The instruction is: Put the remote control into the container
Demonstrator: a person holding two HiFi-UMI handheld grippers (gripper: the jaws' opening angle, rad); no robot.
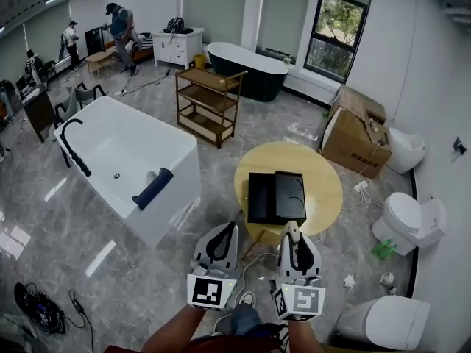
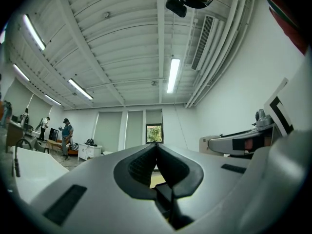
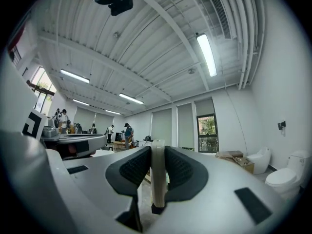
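Observation:
A black container [image 1: 276, 197] lies open on the round yellow table [image 1: 324, 171] in the head view, showing two compartments. Below it, short of the table's near edge, both grippers point toward it side by side. My right gripper [image 1: 293, 235] [image 3: 157, 152] is shut on a slim white remote control [image 1: 291, 229] [image 3: 157, 179], which stands on edge between the black pads and sticks out past the tips. My left gripper [image 1: 224, 230] [image 2: 156, 147] is shut with its pads meeting and nothing between them.
A white bathtub [image 1: 125, 153] stands left of the table, with a wooden shelf cart [image 1: 208, 101] and a black bathtub [image 1: 246, 68] behind. A cardboard box [image 1: 357, 134] and toilets [image 1: 408, 219] line the right wall. Cables [image 1: 40, 307] lie on the floor. People [image 1: 121, 24] stand far back left.

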